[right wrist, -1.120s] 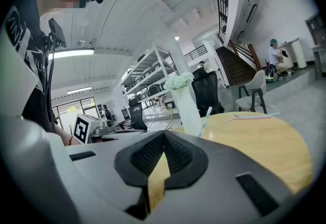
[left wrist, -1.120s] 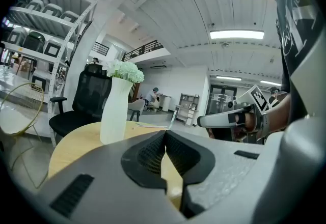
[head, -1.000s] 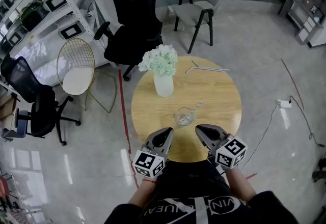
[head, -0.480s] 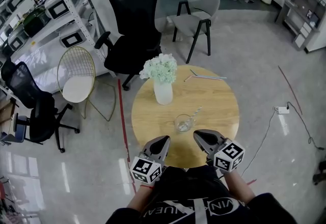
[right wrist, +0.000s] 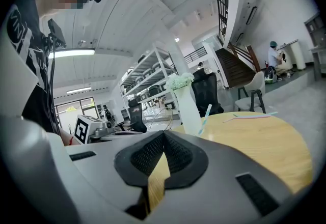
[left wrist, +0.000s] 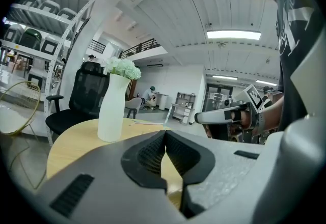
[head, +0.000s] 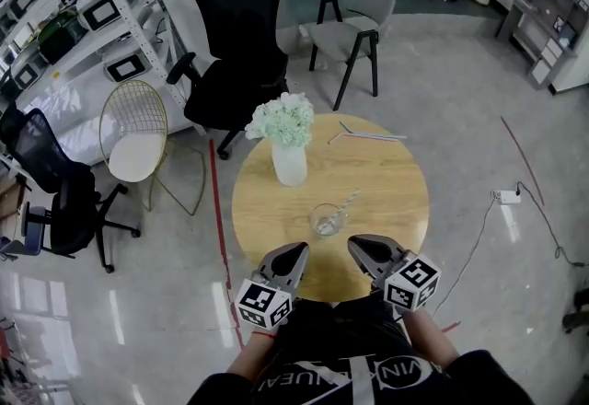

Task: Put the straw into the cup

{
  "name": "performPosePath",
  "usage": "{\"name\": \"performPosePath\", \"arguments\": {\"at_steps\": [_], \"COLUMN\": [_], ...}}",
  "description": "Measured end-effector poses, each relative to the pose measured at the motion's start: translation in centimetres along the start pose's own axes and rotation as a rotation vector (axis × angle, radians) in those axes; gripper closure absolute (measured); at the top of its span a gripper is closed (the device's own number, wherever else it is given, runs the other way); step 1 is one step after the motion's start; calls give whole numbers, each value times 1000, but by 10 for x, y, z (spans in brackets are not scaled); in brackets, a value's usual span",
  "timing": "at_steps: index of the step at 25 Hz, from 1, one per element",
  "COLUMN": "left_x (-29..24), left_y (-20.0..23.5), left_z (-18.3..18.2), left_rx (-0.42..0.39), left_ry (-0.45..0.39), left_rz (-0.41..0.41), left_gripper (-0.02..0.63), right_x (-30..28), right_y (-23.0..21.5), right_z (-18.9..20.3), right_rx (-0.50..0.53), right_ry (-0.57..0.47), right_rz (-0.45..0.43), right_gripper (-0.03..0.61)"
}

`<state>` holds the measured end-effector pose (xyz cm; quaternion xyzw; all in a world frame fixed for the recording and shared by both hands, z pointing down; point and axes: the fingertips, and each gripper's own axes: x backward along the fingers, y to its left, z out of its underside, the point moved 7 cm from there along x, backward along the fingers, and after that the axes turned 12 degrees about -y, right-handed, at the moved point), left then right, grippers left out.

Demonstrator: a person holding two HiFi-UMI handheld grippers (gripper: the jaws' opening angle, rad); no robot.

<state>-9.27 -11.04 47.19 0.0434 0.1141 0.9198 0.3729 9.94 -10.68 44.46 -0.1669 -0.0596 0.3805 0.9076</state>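
Note:
A clear glass cup (head: 327, 219) stands on the round wooden table (head: 386, 201), a little toward its near side. A pale striped straw (head: 348, 202) stands in the cup and leans to the far right; the right gripper view shows its top (right wrist: 205, 117) beside the vase. My left gripper (head: 299, 250) and right gripper (head: 355, 245) hover over the table's near edge, on either side of the cup and short of it. Both are shut with nothing between their jaws. In the left gripper view the tips (left wrist: 164, 134) meet, and the right gripper's tips (right wrist: 164, 135) do likewise.
A white vase of pale flowers (head: 288, 144) stands at the table's left. Two spare straws (head: 370, 134) lie near the far edge. A black office chair (head: 235, 35), a grey chair (head: 354, 21) and a gold wire chair (head: 135, 132) stand around the table.
The head view has shifted slightly, so the table sits a little further left. Both grippers stay shut at the near edge, and the straw still rests in the cup.

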Motion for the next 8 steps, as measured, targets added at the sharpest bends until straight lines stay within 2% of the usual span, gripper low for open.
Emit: {"name": "performPosePath", "arguments": {"at_steps": [8], "left_x": [1], "left_y": [2], "left_z": [3], "left_rx": [-13], "left_ry": [14], "left_rz": [-19], "left_gripper": [604], "right_x": [5], "right_y": [-11], "right_z": [7], "right_rx": [-56], "right_ry": [-13], "right_rz": [16], "right_gripper": [575]}}
